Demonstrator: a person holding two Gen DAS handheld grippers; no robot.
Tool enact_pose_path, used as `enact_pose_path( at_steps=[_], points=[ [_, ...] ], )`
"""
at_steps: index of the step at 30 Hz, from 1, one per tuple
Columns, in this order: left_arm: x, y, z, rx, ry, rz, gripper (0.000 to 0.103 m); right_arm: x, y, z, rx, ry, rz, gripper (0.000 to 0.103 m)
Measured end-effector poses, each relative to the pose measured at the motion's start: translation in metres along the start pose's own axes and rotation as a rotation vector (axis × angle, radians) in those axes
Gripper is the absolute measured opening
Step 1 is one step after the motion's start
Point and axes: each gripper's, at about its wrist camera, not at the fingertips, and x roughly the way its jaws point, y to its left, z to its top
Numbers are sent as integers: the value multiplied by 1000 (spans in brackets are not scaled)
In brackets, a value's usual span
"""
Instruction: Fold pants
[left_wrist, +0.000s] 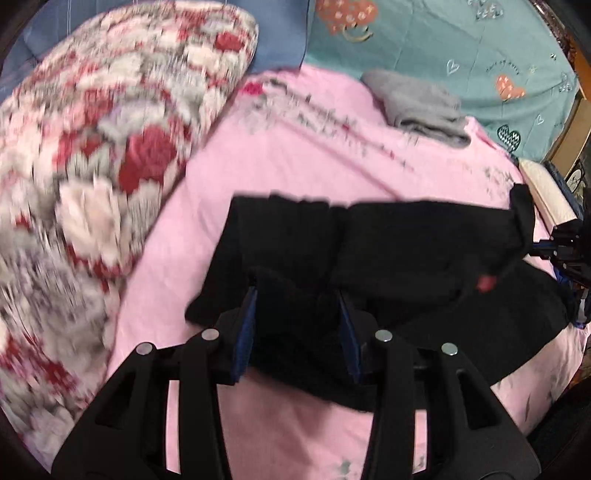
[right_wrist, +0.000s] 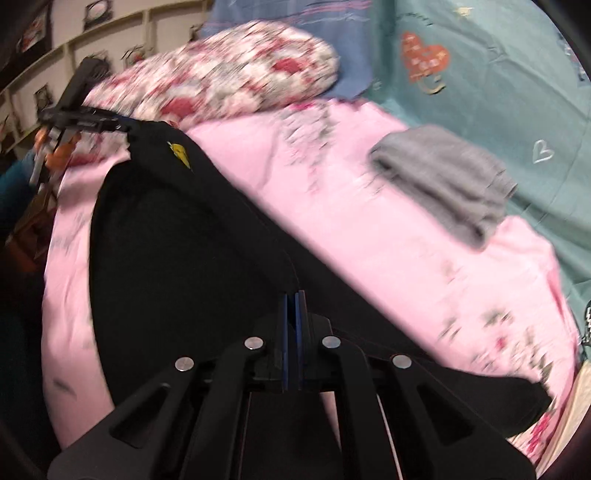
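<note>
Both tools (left_wrist: 297, 310) (right_wrist: 294, 314) on black pants (left_wrist: 388, 236)

Pink-sheeted bed (left_wrist: 295, 155), white wall shelving (right_wrist: 110, 33)

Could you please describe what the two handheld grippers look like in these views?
Both the left gripper and right gripper are matte black plastic, with angular linkage arms with cut-out slots, joined by round silver pins. Their fingers carry flat blue pads on the inner faces. No cables or markings are visible.

A folded grey garment (right_wrist: 447, 181) is lying on the pink sheet (right_wrist: 332, 206); a floral quilt (left_wrist: 92, 155) is bunching beside that sheet.
</note>
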Motion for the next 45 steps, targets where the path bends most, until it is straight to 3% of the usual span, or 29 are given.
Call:
enact_pose_path(
  at_steps=[6,14,22,26,29,32,35,36,39,43,45],
  points=[
    [-7,6,-6,-24,-30,-13,41,31,31,-32,-8,93,61,3],
    [-41,17,8,-40,-130,5,41,3,48,-22,16,1,134,3],
    [-15,43,6,-111,-33,24,42,16,78,-25,-14,43,238,3],
    [-28,41,9,-96,-73,0,43,11,82,-20,-13,26,259,3],
    [-32,42,7,-98,-81,3,48,-2,79,-14,22,-22,321,3],
    [-24,48,-5,-90,-30,26,61,0,94,-18,-44,-1,318,3],
    [-25,61,-18,-149,-5,28,62,22,105,-28,-76,87,258,3],
    [-31,65,-23,-168,-22,23,63,26,106,-27,-84,106,243,5],
    [-48,70,-31,-209,-73,11,71,23,108,-12,-87,80,236,50],
    [-65,69,-29,-261,-135,-7,78,13,137,25,-177,-17,304,58],
    [-64,64,-22,-285,-149,-40,79,19,164,46,-272,-69,247,61]
  ],
)
